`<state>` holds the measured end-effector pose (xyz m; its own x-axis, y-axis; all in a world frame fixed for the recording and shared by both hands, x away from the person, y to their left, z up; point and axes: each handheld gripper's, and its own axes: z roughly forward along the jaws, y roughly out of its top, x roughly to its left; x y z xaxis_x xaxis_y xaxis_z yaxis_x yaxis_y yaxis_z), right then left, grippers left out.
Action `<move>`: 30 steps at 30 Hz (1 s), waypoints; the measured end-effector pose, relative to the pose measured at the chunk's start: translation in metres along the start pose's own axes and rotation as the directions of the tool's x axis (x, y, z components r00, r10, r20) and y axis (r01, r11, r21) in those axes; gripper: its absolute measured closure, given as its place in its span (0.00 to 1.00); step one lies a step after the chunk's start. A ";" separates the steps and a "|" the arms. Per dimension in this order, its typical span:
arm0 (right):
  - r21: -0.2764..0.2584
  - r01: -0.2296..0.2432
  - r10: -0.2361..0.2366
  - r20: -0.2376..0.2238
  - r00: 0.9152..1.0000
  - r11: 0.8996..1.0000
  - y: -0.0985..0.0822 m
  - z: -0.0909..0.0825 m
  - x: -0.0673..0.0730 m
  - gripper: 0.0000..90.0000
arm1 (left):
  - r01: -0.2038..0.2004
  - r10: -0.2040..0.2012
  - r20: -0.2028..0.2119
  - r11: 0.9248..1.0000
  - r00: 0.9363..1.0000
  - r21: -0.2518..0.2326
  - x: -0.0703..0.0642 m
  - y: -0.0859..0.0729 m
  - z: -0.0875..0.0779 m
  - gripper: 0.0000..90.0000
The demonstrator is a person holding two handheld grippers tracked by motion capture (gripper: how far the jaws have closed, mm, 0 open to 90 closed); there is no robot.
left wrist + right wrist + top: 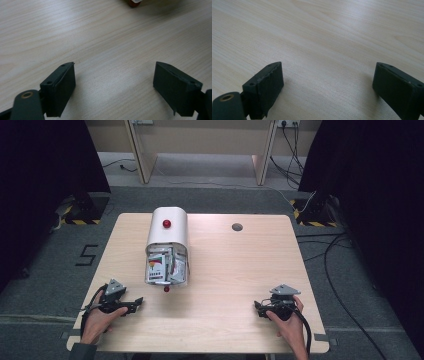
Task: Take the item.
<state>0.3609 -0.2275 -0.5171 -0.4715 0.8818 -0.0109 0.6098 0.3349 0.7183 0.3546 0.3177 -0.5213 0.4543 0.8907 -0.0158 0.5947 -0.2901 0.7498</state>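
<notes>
Canister (pixel 167 245) lying lengthwise, open mouth facing the person

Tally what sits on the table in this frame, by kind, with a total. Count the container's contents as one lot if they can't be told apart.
White container lying on its side, with red knobs: 1
Lot of packets inside it, too small to count singly: 1
Handheld grippers, left gripper and right gripper, both with jaws open and nothing between them: 2
Total: 4
</notes>
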 end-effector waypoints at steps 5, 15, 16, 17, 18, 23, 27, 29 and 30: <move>0.000 0.000 0.000 0.000 1.000 1.000 0.000 0.000 0.000 0.12 | 0.016 -0.016 -0.027 0.999 1.000 -0.029 0.000 0.002 -0.013 0.18; 0.000 0.000 0.000 0.000 1.000 1.000 0.000 0.000 0.000 0.12 | 0.037 -0.037 0.004 0.993 0.999 -0.115 -0.006 0.017 -0.049 0.21; 0.000 0.000 0.000 0.000 1.000 1.000 0.000 0.000 0.000 0.12 | 0.039 -0.038 0.012 0.992 0.999 -0.123 -0.008 0.019 -0.053 0.21; 0.000 0.000 0.000 0.000 1.000 1.000 0.000 0.000 0.000 0.12 | 0.039 -0.038 0.012 0.992 0.999 -0.123 -0.008 0.019 -0.053 0.21; 0.000 0.000 0.000 0.000 1.000 1.000 0.000 0.000 0.000 0.12 | 0.031 -0.028 0.023 0.990 0.999 -0.137 -0.011 0.023 -0.060 0.21; 0.000 0.000 0.000 0.000 1.000 1.000 0.000 0.000 0.000 0.12 | 0.022 -0.012 0.058 0.984 0.998 -0.178 -0.019 0.034 -0.079 0.23; 0.000 0.000 0.000 0.000 1.000 1.000 0.000 0.000 0.000 0.12 | 0.032 -0.014 0.090 0.978 0.996 -0.206 -0.026 0.041 -0.092 0.25; 0.000 0.000 0.000 0.000 1.000 1.000 0.000 0.000 0.000 0.12 | 0.030 -0.010 0.096 0.977 0.995 -0.212 -0.028 0.042 -0.095 0.28; 0.000 0.000 0.000 0.000 1.000 1.000 0.000 0.000 0.000 0.12 | 0.027 -0.004 0.106 0.974 0.994 -0.224 -0.033 0.046 -0.100 0.28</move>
<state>0.3609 -0.2275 -0.5171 -0.4716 0.8817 -0.0109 0.6099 0.3351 0.7182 0.3009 0.3102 -0.4204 0.5198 0.8497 -0.0884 0.4433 -0.1798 0.8782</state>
